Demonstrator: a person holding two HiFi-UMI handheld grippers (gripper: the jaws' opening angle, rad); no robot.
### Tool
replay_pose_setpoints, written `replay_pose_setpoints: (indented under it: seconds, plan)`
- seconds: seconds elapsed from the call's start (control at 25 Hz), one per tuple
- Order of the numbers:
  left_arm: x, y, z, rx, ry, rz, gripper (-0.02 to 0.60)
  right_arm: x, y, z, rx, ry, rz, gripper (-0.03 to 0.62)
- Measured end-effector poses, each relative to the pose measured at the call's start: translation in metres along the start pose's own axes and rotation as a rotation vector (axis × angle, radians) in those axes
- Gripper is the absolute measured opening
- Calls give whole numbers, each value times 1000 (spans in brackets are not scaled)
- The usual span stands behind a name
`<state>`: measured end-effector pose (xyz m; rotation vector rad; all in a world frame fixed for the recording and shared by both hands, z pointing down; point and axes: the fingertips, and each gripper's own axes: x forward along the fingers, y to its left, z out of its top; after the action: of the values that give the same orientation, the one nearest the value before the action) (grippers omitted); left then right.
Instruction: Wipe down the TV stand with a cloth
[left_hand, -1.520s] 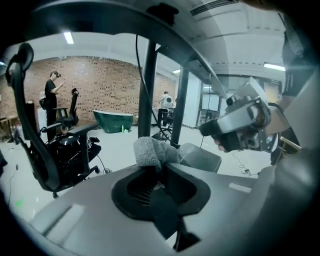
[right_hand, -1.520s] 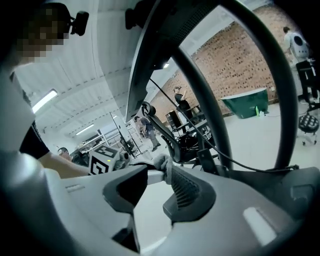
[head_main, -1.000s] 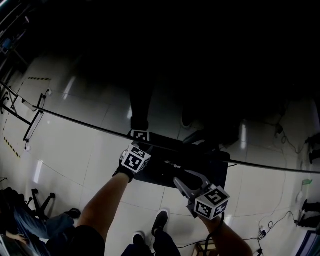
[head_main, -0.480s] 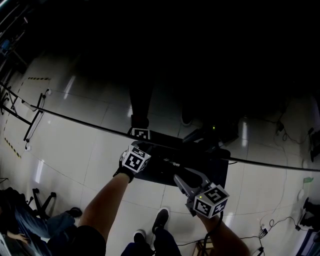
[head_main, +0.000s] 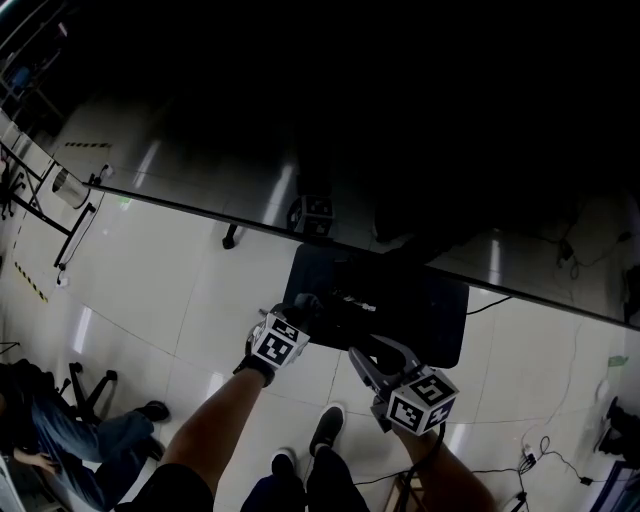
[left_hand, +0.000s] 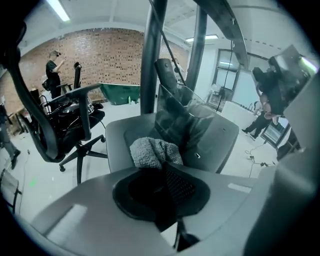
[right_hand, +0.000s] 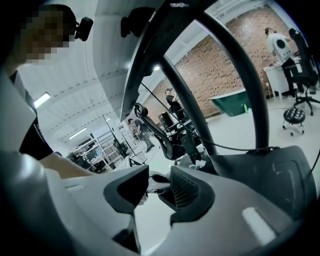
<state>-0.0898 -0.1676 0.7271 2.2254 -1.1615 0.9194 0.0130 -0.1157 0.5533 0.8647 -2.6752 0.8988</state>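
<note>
— Head view first. What is there?
— It is dim. The TV stand's base plate (head_main: 420, 310) is a flat, dark, round-cornered rectangle on glossy pale floor tiles (head_main: 150, 270). The left gripper (head_main: 297, 315) reaches over the plate's near left corner. The right gripper (head_main: 363, 350) hangs at the plate's near edge, with its marker cube (head_main: 420, 400) on the side away from the plate.

— Left gripper view?
— The jaws are closed tight on a grey cloth (left_hand: 150, 152). It is nubby terry, bunched in a lump just past the tips. The cloth sits in front of the plate's near edge, and I cannot confirm contact. Here the plate looks smooth and matte grey. Two round posts (left_hand: 150, 55) rise from it. A black office chair (left_hand: 60, 125) on a star base stands left of the plate, and a brick wall (left_hand: 105, 50) runs behind.

— Right gripper view?
— The jaws stand apart with the dark ribbed pads (right_hand: 186, 189) facing each other. Nothing is gripped between them. The plate lies beyond them to the right, and the posts arch overhead.
</note>
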Motion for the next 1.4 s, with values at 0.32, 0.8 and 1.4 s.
replay_pose_setpoints:
  seconds: [0.32, 0.8, 1.4]
  plan:
    - [-29, -39, -24, 10, 10, -76, 49, 9, 10, -28, 15, 44, -3, 137]
    - [-121, -119, 65, 198, -380, -236, 67, 32, 18, -26, 121, 74, 120, 199]
    - [-110, -134, 79, 127, -372, -322, 262, -14, -86, -4, 1, 12, -171, 52]
